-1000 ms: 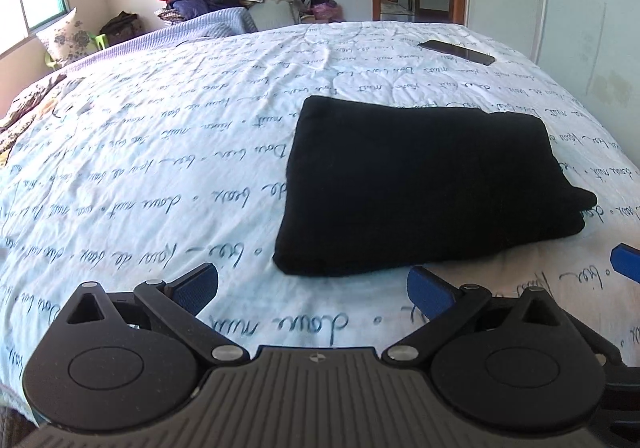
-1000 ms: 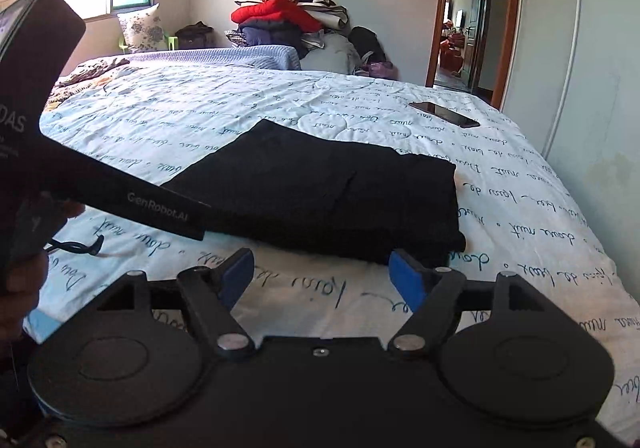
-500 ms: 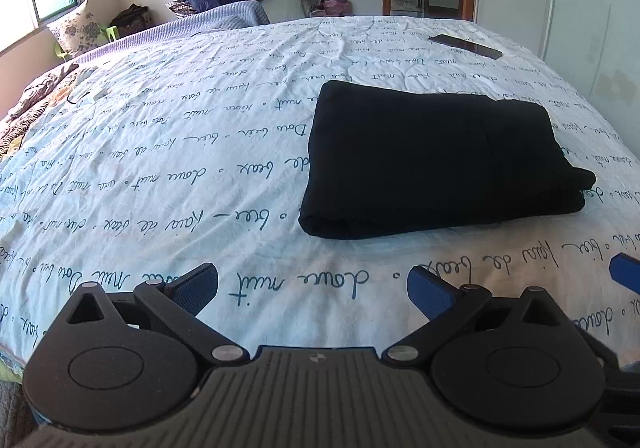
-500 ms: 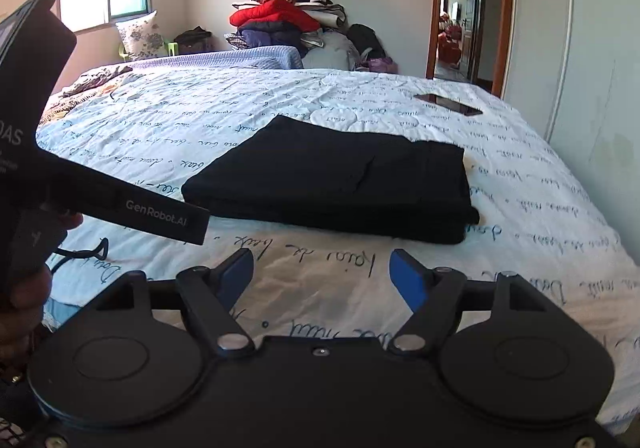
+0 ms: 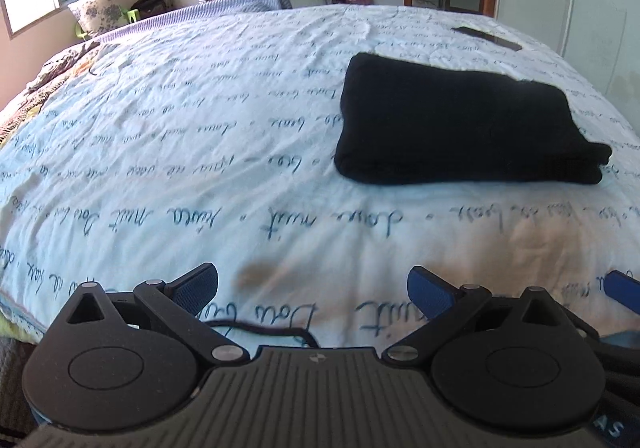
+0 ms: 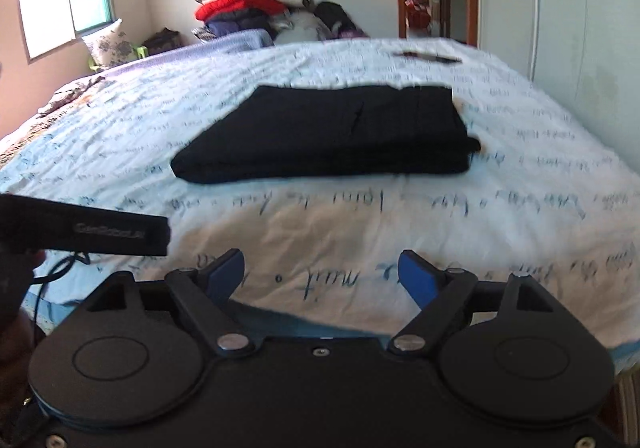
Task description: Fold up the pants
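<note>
Folded black fabric pants (image 5: 460,128) flat on white script-printed bedsheet (image 5: 200,168), thin dark phone-like slab (image 5: 488,37) beyond them. Left gripper (image 5: 313,290) and right gripper (image 6: 322,275) both spread wide, empty, well short of pants, nothing between.

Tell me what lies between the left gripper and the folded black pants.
Only bare printed bedsheet lies between the open left gripper and the folded black pants, as the left wrist view shows.

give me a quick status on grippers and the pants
Left gripper open, empty. Right gripper open, empty. Black pants folded flat on bed, untouched. Nothing in the way.
</note>
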